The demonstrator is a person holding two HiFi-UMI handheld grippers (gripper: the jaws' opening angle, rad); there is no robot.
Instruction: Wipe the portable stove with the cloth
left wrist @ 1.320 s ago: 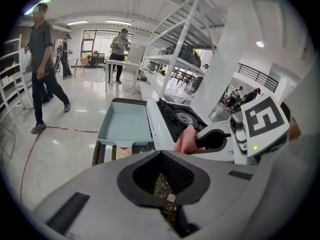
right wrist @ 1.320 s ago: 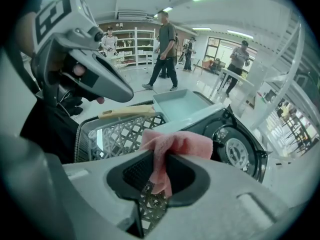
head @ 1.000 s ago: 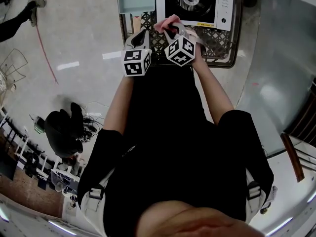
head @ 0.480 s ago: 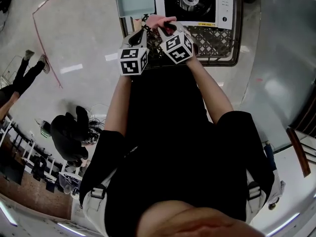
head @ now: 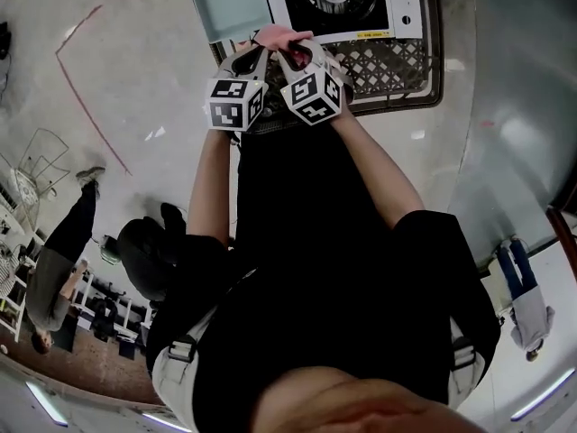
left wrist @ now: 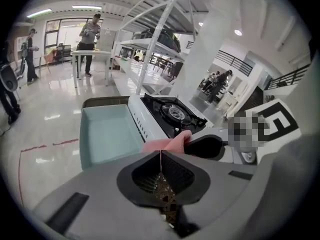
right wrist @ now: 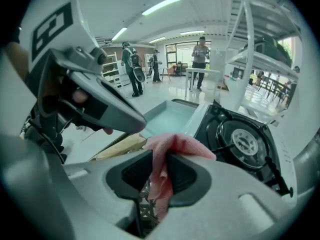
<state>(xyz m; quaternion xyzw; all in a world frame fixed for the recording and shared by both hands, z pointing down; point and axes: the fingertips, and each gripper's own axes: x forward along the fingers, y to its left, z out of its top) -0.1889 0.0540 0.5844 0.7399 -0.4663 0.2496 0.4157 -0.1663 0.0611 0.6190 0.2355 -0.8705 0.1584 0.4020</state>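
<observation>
Left jaws are pressed together, and only a thin pink seam of the cloth [left wrist: 169,144] shows between them, so the left gripper [left wrist: 161,156] pinches one edge of it. The rest of the fabric bunches up just past the tips. Jaws of the right gripper [right wrist: 160,173] are parting, and a thicker fold of the same cloth fills the gap between them. It touches both dark pads, hangs down behind them and mounds over their tips. In the head view the two grippers point steeply down with their tips close together, and the pink bundle is held up between them, above the near edge of the portable stove [head: 401,5] and apart from its top. The stove is white with a black cooking top. Its round burner [right wrist: 246,143] lies just beyond the cloth and to the right in the right gripper view. A pale blue tray [head: 230,3] stands right beside the stove on its left. Both rest on a black lattice crate [head: 392,61], which stands on the glossy floor [head: 135,79].
</observation>
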